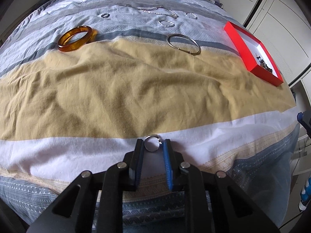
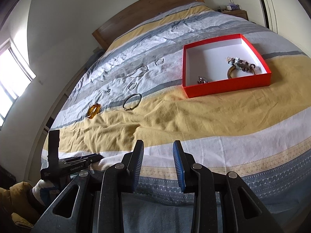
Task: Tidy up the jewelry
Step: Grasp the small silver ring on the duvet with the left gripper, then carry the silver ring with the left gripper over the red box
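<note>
My left gripper (image 1: 153, 145) is shut on a small silver ring (image 1: 152, 144) and holds it over the white stripe near the bed's front edge. My right gripper (image 2: 158, 146) is open and empty over the front of the bed. A red box (image 2: 225, 86) with a white inside holds a bead bracelet (image 2: 241, 66) and a small piece (image 2: 202, 80); it also shows in the left wrist view (image 1: 243, 44). On the bedspread lie an amber bangle (image 1: 76, 38), a thin metal bangle (image 1: 183, 43), small silver rings (image 1: 166, 23) and a chain necklace (image 1: 151, 9).
The striped bedspread (image 1: 116, 87) is wrinkled. A wooden headboard (image 2: 147, 9) stands at the far end, white wardrobe doors (image 1: 281, 19) on the right, a window (image 2: 11, 77) on the left. The left gripper's body shows in the right wrist view (image 2: 64, 161).
</note>
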